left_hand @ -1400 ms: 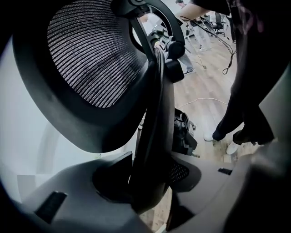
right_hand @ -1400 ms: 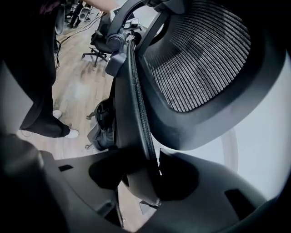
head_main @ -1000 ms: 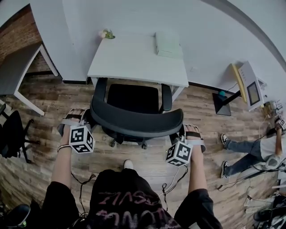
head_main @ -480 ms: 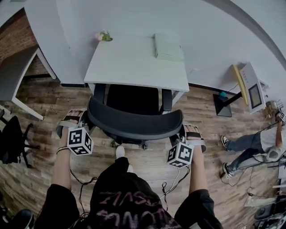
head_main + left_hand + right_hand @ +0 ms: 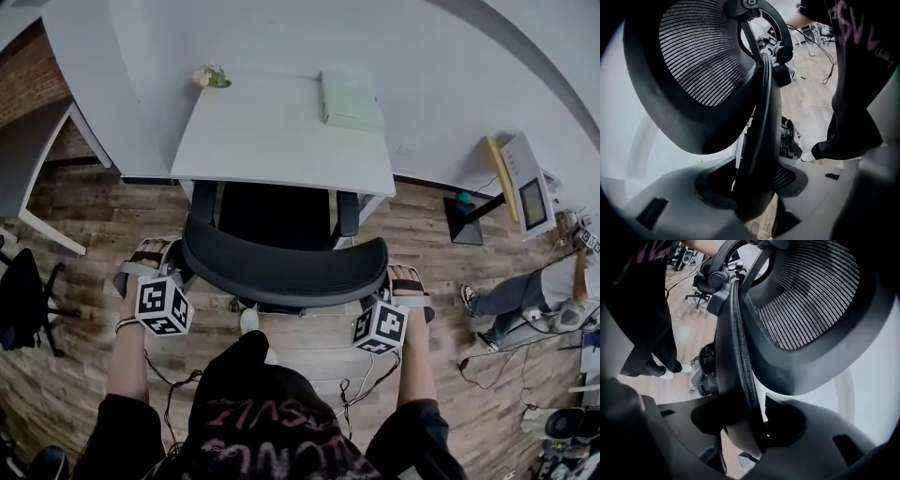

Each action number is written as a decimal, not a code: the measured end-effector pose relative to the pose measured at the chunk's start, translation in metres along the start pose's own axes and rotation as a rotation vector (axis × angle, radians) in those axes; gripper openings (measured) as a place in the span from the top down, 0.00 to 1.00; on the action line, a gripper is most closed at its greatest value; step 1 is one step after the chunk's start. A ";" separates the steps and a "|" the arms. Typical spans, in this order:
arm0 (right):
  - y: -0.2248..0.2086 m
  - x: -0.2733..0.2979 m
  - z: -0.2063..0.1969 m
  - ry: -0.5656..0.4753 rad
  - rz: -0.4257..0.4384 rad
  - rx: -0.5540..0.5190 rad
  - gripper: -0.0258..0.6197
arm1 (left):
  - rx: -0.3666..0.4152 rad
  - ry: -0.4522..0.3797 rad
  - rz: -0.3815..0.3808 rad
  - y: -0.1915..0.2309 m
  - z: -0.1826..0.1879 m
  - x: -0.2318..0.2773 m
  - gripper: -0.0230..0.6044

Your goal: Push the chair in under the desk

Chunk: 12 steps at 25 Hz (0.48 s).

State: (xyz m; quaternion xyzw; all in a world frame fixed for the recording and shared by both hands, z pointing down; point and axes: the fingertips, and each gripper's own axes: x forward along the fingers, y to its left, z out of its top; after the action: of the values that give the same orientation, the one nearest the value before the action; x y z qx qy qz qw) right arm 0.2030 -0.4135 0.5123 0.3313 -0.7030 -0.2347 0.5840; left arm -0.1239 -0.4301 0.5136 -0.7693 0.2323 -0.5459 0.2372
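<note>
A black mesh office chair stands with its seat partly under the white desk, its curved backrest toward me. My left gripper is at the backrest's left end and my right gripper at its right end. In the left gripper view the backrest rim runs between the jaws of the left gripper; they are opening, still touching the rim. In the right gripper view the right gripper is shut on the rim.
A pale green box and a small plant sit on the desk by the wall. Another desk and a black chair stand left. A person sits on the floor at right near a device. Cables lie on the wood floor.
The chair has rolled forward, more of its seat now under the desk. Both grippers moved forward with the backrest, and the person stepped after it.
</note>
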 end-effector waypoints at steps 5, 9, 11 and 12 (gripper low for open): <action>-0.004 0.003 -0.002 -0.002 0.007 0.004 0.59 | -0.011 -0.004 -0.020 0.003 0.002 0.004 0.61; -0.006 0.006 -0.001 -0.006 -0.002 0.007 0.59 | -0.015 -0.009 -0.010 0.005 -0.001 0.006 0.62; -0.007 0.008 -0.002 -0.006 0.002 0.011 0.59 | -0.020 -0.012 -0.015 0.005 -0.001 0.008 0.62; -0.008 0.008 -0.003 -0.005 0.004 0.014 0.58 | -0.023 -0.014 -0.018 0.005 -0.001 0.008 0.62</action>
State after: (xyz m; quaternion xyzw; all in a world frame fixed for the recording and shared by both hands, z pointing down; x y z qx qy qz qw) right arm 0.2062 -0.4249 0.5127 0.3336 -0.7066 -0.2293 0.5804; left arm -0.1226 -0.4390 0.5169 -0.7778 0.2298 -0.5399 0.2250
